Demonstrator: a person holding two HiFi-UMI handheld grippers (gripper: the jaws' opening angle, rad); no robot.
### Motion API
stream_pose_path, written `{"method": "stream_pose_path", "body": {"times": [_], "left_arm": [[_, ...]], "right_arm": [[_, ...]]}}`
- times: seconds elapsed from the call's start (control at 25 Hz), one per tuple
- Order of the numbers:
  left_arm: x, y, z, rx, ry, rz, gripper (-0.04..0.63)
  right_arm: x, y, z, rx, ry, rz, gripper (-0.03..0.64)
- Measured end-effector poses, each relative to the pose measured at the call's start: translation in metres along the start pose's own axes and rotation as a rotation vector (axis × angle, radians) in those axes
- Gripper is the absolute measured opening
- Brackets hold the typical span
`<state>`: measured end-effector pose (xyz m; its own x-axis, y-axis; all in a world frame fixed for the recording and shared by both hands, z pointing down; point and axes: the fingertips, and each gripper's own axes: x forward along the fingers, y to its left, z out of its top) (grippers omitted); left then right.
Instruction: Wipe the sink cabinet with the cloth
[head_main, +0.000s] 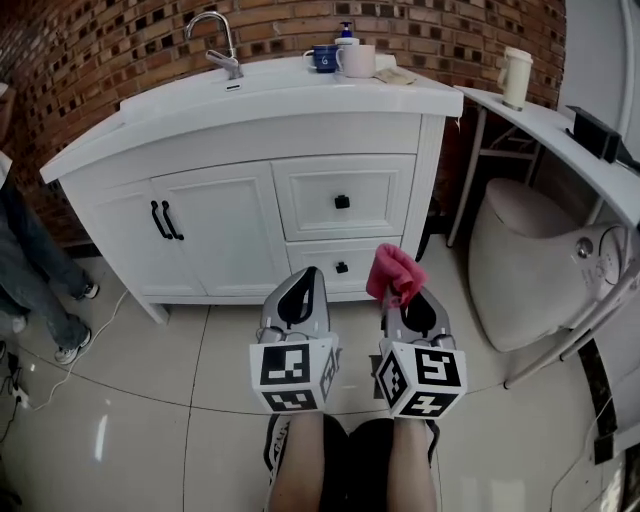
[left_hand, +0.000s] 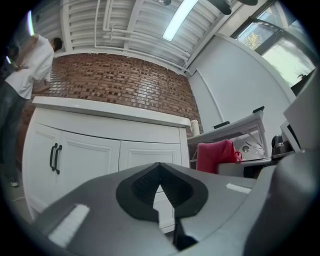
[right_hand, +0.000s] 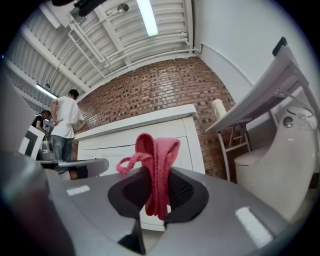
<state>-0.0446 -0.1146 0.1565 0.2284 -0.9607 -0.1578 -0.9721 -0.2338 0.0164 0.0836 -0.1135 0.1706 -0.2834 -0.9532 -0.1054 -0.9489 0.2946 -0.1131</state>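
Cloth (head_main: 393, 272): pink, and I'm pinching it in the right gripper (head_main: 410, 298). The jaws are clamping a folded bunch and the rest is sticking up past the tips.
Reason for grip: I judge the loose end is leading so it meets the panel first.
Left gripper (head_main: 300, 292): its jaws are pressing together on nothing. It's idling beside the right one, clear of the wiping path.
Sink cabinet (head_main: 300, 190): white, with doors and two drawers shut and black pulls showing. The cloth is hanging well apart from its front, so by my read wiping isn't happening yet.
Countertop: a faucet (head_main: 215, 40), blue mug (head_main: 322, 57), white cup (head_main: 358, 60) and soap bottle (head_main: 346, 32) are sitting along the back.
Floor (head_main: 150, 400): glossy light tile, reflecting the lights.
Room: a brick wall (head_main: 100, 40) is running behind the cabinet. A toilet (head_main: 530, 260) is standing at the right, and a person (head_main: 30, 270) is standing at the left.
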Motion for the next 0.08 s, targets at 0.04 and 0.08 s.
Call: {"method": "stream_pose_path", "body": {"times": [0.04, 0.08], "left_arm": [[0.0004, -0.0008, -0.0003, -0.001, -0.002, -0.001, 0.015], [0.0003, -0.0015, -0.0011, -0.001, -0.003, -0.001, 0.015]], "right_arm": [[0.0014, 0.001, 0.0038, -0.013, -0.013, 0.001, 0.06], [0.0028, 0.0022, 0.0076, -0.026, -0.026, 0.003, 0.06]]}}
